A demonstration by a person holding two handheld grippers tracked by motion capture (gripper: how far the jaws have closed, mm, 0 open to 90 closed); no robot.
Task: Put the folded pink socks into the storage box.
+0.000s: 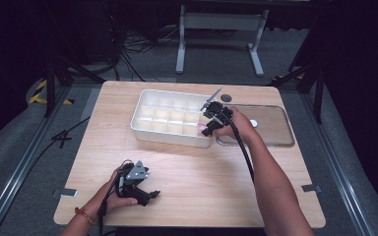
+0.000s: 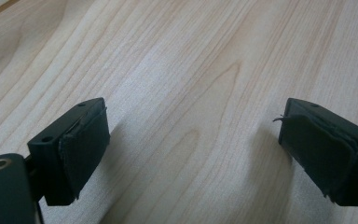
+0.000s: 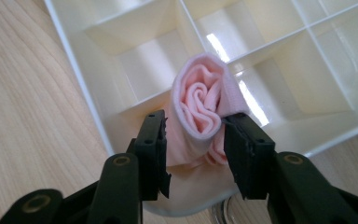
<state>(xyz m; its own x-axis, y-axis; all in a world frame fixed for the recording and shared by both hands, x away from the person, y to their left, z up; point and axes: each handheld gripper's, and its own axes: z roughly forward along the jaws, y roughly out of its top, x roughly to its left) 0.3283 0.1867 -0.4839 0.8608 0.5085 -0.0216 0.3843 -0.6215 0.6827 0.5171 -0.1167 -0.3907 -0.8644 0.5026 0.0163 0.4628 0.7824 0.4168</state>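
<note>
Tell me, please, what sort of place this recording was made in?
Probably a lab recording bay: a wooden table stands on grey carpet between metal floor rails, with loose cables and a desk frame behind, and dark surroundings.

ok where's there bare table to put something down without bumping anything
The widest bare wood lies between the white divided tray and the left gripper, running to the near right edge past the forearm. A narrower strip runs left of the tray. Crowded: the tray's near right corner, where the right gripper brackets the pink rolled cloth, beside the clear lid.
</note>
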